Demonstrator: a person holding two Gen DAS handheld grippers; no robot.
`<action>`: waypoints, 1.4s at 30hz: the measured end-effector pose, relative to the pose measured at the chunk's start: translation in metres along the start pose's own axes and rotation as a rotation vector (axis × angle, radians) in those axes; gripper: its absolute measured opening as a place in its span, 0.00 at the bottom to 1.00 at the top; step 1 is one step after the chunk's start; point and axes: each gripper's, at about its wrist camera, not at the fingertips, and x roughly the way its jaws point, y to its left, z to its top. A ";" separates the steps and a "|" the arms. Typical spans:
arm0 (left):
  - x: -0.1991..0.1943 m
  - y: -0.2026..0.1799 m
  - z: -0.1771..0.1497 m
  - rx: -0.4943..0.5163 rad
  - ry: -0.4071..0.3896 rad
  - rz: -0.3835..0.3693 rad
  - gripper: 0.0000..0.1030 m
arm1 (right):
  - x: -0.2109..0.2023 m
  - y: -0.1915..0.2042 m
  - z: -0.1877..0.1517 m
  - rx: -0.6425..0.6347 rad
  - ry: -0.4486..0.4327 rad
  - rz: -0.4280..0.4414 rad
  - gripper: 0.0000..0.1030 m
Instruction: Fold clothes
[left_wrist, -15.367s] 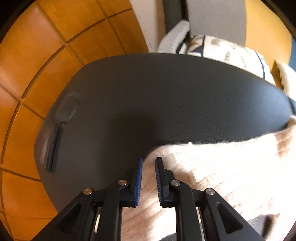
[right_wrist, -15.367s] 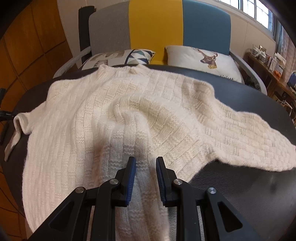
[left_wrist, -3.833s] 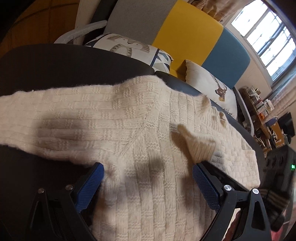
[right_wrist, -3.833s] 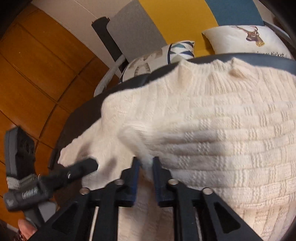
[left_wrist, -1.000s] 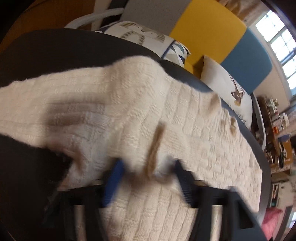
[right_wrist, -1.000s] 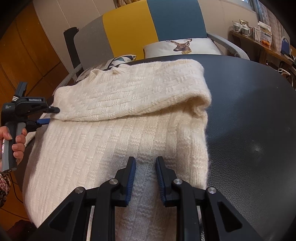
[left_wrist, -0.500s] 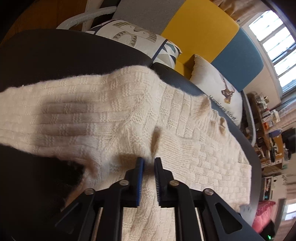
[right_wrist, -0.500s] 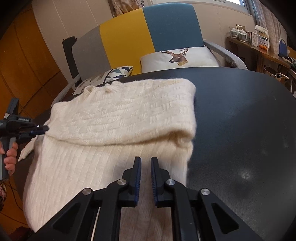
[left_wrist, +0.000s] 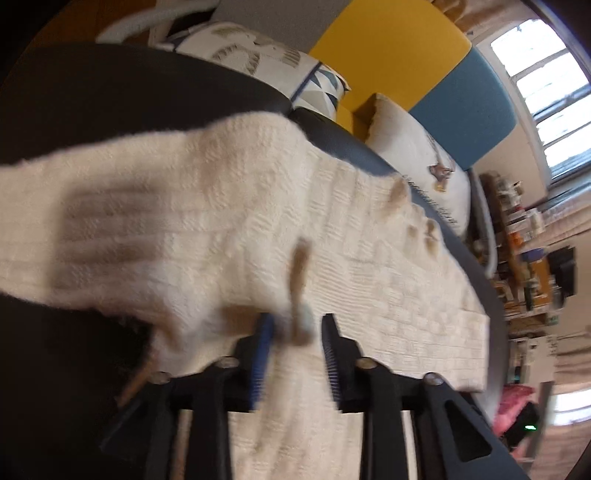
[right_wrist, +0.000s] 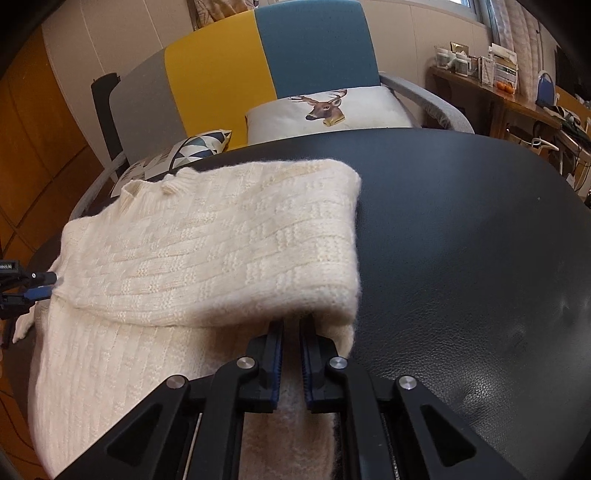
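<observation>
Since a second ago my right gripper (right_wrist: 291, 332) slid under the sweater (right_wrist: 207, 258) fold, jaws nearly closed; left gripper (left_wrist: 295, 332) opening, knit ridge between.

The sweater (right_wrist: 207, 254) lies on the table's (right_wrist: 461, 258) left half, sofa (right_wrist: 306, 55) behind.

daylight from window (left_wrist: 546, 92) | left view motion-blurred | right sharp | fisheye-warped edges

- The right gripper (right_wrist: 291, 328) has its fingertips hidden under the sweater's (right_wrist: 207, 236) folded edge.
- The left gripper (left_wrist: 295, 332) is motion-blurred, the knit between its opening jaws smeared.
- The left frame edge cuts off the sleeve (left_wrist: 55, 221).
</observation>
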 end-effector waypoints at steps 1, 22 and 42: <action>-0.003 -0.002 0.000 0.002 -0.018 -0.007 0.42 | 0.001 0.000 0.000 0.001 0.003 0.002 0.08; 0.025 -0.018 0.008 0.139 0.033 0.048 0.14 | 0.000 -0.002 0.000 0.024 -0.013 0.007 0.08; 0.021 0.007 0.002 0.102 0.016 0.051 0.03 | 0.000 -0.027 0.001 0.107 -0.027 -0.093 0.05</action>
